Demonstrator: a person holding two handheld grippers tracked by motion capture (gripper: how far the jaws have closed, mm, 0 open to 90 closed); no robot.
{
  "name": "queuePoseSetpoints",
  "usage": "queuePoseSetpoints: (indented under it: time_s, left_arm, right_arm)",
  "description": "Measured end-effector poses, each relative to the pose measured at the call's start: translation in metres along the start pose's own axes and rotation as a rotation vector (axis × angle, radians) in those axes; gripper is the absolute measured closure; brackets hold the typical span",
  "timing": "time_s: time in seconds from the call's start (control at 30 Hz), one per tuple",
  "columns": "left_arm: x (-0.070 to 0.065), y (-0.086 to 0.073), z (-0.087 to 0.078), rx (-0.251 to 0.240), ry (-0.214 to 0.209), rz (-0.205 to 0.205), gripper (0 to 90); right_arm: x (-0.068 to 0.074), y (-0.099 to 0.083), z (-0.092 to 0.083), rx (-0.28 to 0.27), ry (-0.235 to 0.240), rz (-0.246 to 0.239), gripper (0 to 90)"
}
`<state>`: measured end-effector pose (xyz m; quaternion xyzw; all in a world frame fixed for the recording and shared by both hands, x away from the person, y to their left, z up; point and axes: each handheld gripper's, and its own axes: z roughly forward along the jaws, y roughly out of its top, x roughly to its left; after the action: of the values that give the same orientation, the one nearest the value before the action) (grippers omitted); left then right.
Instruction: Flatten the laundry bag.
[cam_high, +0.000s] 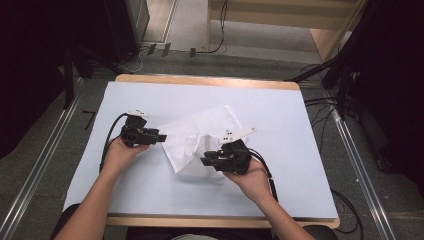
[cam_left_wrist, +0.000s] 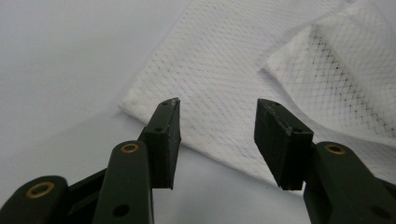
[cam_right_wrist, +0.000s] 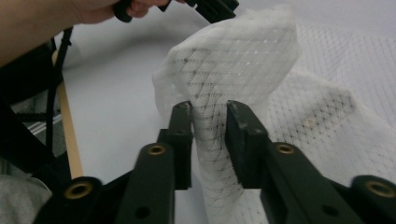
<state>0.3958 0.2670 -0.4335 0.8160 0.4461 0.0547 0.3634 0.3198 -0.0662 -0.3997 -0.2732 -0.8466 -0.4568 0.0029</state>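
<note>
Cloth: a white mesh cloth (cam_high: 200, 137) is spread, partly folded, on the light blue table cover (cam_high: 300, 150).
Left gripper (cam_high: 159, 137): held at the cloth's left edge; jaws parted, nothing is grasped.
Right gripper (cam_high: 206, 161): a raised fold of cloth is seen between its jaws; whether it is pressed cannot be told.

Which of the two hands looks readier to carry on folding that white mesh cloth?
Probably the right. The right gripper already has a bunched fold of the white mesh cloth between its jaws, while the left gripper stands open over the cloth's edge, gripping nothing.
</note>
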Motion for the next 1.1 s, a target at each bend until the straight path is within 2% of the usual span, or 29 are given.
queuePoseSetpoints:
  time_s: [0.07, 0.23, 0.3, 0.4, 0.6, 0.87, 1.1]
  left_arm:
    - [0.0, 0.0, 0.0, 0.001, 0.003, -0.004, 51.7]
    - [0.0, 0.0, 0.0, 0.002, 0.005, -0.004, 51.6]
    - [0.0, 0.0, -0.001, 0.005, 0.006, -0.002, 51.5]
    - [0.0, -0.001, -0.001, 0.007, 0.005, -0.002, 51.3]
    - [0.0, -0.003, -0.001, 0.005, 0.008, -0.004, 50.9]
    - [-0.002, -0.007, -0.003, 0.006, 0.012, 0.005, 50.0]
    - [-0.005, -0.013, -0.006, 0.005, 0.011, -0.003, 49.3]
  right_arm:
    - [0.001, 0.002, -0.006, -0.022, 0.011, -0.005, 64.2]
    - [-0.001, 0.003, -0.012, -0.033, -0.02, -0.017, 64.8]
    - [-0.008, 0.002, -0.012, -0.027, -0.036, 0.0, 65.1]
    - [-0.013, 0.0, -0.01, -0.024, -0.047, -0.004, 65.3]
    - [-0.026, -0.002, -0.007, -0.014, -0.069, 0.02, 65.4]
    - [-0.04, -0.007, 0.005, -0.004, -0.093, 0.007, 63.4]
    - [-0.049, -0.001, 0.028, 0.036, -0.11, 0.018, 61.9]
